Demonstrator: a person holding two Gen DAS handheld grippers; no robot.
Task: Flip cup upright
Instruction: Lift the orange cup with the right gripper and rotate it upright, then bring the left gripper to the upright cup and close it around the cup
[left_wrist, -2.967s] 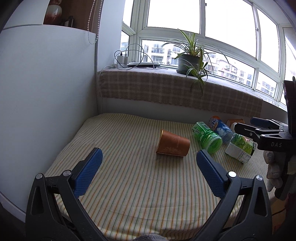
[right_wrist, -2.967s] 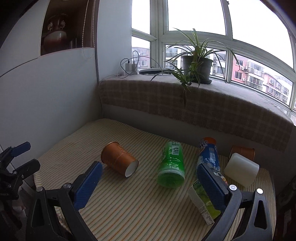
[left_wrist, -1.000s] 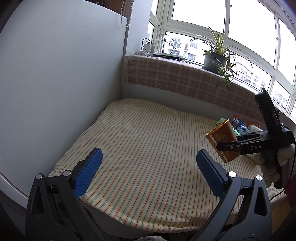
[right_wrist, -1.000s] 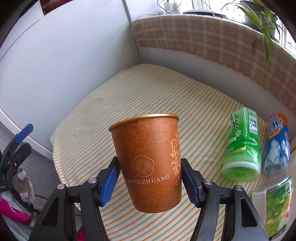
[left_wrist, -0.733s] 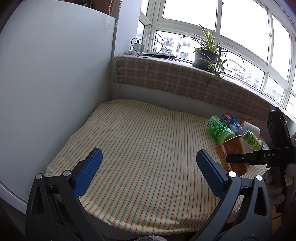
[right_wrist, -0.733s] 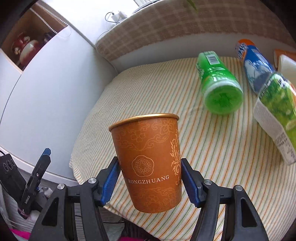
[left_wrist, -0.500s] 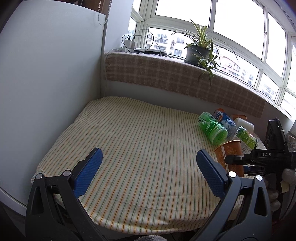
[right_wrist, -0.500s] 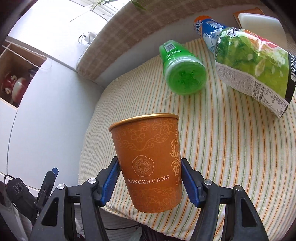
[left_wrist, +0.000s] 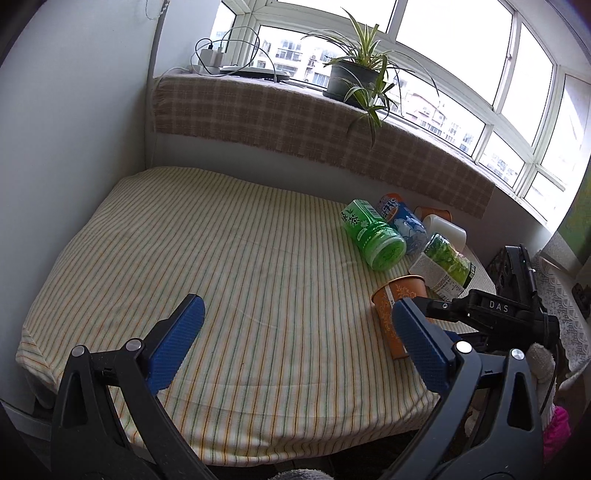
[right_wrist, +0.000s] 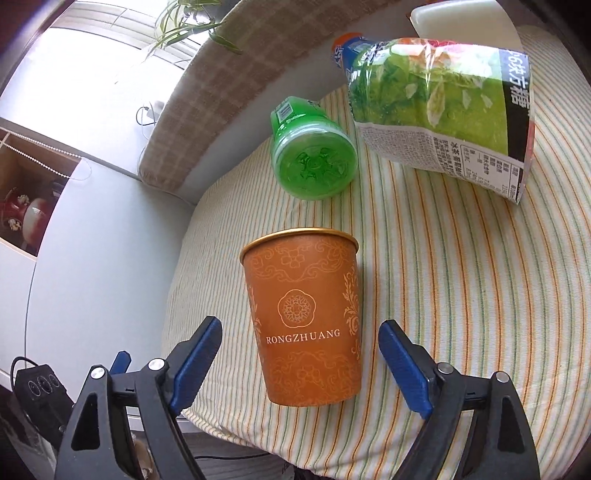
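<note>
An orange paper cup (right_wrist: 306, 317) marked RONGZHUANG stands upright, rim up, on the striped cloth near the table's front right edge. My right gripper (right_wrist: 301, 365) is open, its blue pads clear of the cup on both sides. In the left wrist view the cup (left_wrist: 395, 314) is partly hidden behind my left gripper's right finger, with the right gripper (left_wrist: 491, 306) beside it. My left gripper (left_wrist: 295, 347) is open and empty over the table's front edge.
A green bottle (right_wrist: 312, 162), a blue bottle (left_wrist: 400, 221) and a green-labelled bottle (right_wrist: 443, 107) lie on their sides behind the cup. A white cup (left_wrist: 445, 227) and another orange cup (left_wrist: 432, 212) lie further back. A potted plant (left_wrist: 354, 77) stands on the sill.
The right gripper turned the cup upright, lowered it onto the cloth at the front right, and opened; its pads are now off the cup. The left gripper stayed open.
</note>
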